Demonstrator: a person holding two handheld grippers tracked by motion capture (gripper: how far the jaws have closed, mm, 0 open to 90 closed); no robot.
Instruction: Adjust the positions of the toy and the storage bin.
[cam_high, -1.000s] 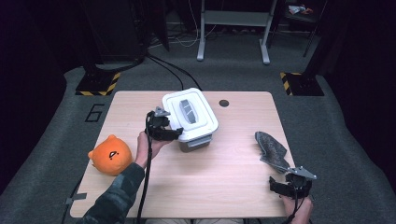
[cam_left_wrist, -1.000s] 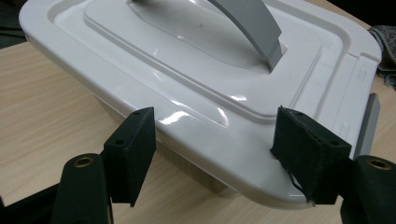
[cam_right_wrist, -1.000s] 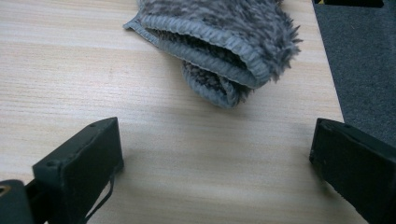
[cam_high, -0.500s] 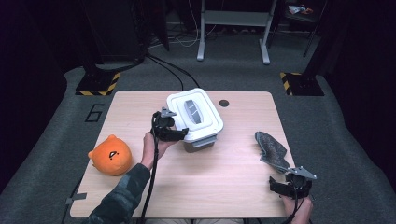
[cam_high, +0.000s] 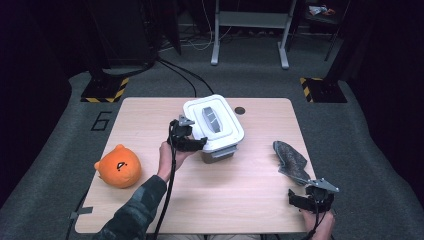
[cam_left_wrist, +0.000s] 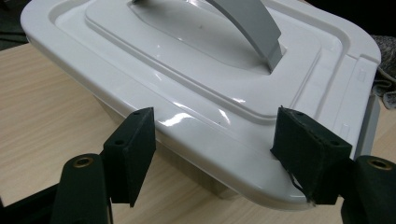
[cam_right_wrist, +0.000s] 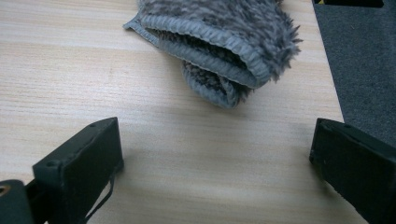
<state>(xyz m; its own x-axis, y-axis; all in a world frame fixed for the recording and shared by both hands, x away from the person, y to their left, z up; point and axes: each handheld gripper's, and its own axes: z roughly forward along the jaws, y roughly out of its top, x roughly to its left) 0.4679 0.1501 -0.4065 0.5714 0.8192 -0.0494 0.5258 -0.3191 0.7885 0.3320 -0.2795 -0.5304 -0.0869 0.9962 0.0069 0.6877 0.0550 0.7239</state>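
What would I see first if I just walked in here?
Probably the bright orange plush toy at the table's near left. Next, the white lidded box in the middle, with the open left gripper at its rim. A fuzzy grey sock lies at the right.

glossy plastic lid; fuzzy knit sock; wood-grain table

White bin blocks table centre; sock right edge; bare wood between.
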